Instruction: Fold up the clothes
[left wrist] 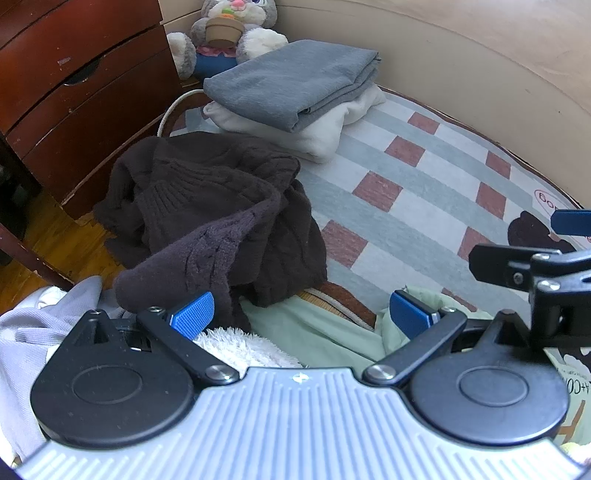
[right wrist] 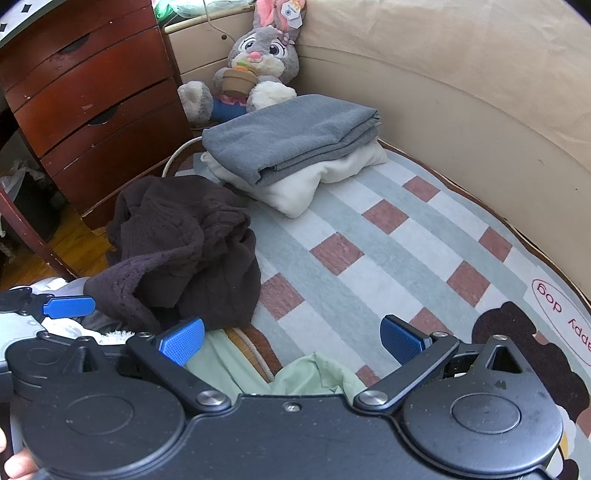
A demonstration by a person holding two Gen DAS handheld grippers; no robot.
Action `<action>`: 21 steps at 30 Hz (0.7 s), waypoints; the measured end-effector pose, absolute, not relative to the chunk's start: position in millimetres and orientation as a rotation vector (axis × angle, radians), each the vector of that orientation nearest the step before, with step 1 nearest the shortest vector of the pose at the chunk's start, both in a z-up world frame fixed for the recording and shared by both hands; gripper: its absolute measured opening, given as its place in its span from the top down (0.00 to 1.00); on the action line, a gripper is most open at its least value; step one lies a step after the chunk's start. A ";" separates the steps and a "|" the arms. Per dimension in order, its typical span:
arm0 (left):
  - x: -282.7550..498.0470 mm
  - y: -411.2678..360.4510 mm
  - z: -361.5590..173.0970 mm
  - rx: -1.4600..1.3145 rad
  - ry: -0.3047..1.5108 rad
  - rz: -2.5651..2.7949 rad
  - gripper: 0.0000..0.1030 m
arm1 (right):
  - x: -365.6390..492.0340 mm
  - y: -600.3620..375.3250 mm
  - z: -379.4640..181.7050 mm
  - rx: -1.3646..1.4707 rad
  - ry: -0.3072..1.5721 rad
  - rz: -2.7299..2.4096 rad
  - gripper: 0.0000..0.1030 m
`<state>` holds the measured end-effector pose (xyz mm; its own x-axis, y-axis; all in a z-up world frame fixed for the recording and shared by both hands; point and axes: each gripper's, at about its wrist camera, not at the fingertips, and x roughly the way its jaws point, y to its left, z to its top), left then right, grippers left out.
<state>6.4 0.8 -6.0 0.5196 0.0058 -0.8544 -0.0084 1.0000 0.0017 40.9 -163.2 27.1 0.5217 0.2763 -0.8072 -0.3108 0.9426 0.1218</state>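
A crumpled dark brown knit sweater (left wrist: 218,210) (right wrist: 184,251) lies at the left edge of the checked bed cover. Behind it sits a folded grey garment (left wrist: 291,81) (right wrist: 291,133) on top of a folded white one (left wrist: 321,129) (right wrist: 299,184). A pale green garment (left wrist: 314,332) (right wrist: 317,373) lies close below both grippers, with a white fluffy cloth (left wrist: 240,347) and a light lavender garment (left wrist: 26,332) beside it. My left gripper (left wrist: 301,314) is open above the green garment. My right gripper (right wrist: 291,339) is open too, holding nothing.
A dark wooden chest of drawers (left wrist: 74,85) (right wrist: 88,96) stands left of the bed on a wood floor. A plush rabbit (left wrist: 229,29) (right wrist: 255,70) sits in the far corner against the beige padded bed surround (left wrist: 461,62) (right wrist: 461,85). The checked cover (left wrist: 424,177) (right wrist: 388,240) spreads to the right.
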 end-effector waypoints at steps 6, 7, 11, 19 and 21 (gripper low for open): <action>9.4 -1.7 -7.1 0.003 1.030 0.014 0.00 | 41.1 -163.8 26.8 -0.038 0.963 0.359 0.00; 9.1 -1.7 -7.6 0.005 1.029 0.014 0.00 | 41.8 -164.3 26.7 -0.038 0.965 0.359 0.00; 8.6 -1.2 -9.6 0.006 1.031 0.006 0.00 | 42.5 -163.0 25.0 -0.044 0.969 0.355 0.00; 9.5 1.4 -11.7 0.001 1.038 0.000 0.00 | 43.8 -161.3 24.0 -0.049 0.974 0.356 0.00; 9.8 1.5 -12.2 0.002 1.038 0.001 0.00 | 43.8 -161.8 23.7 -0.049 0.975 0.357 0.00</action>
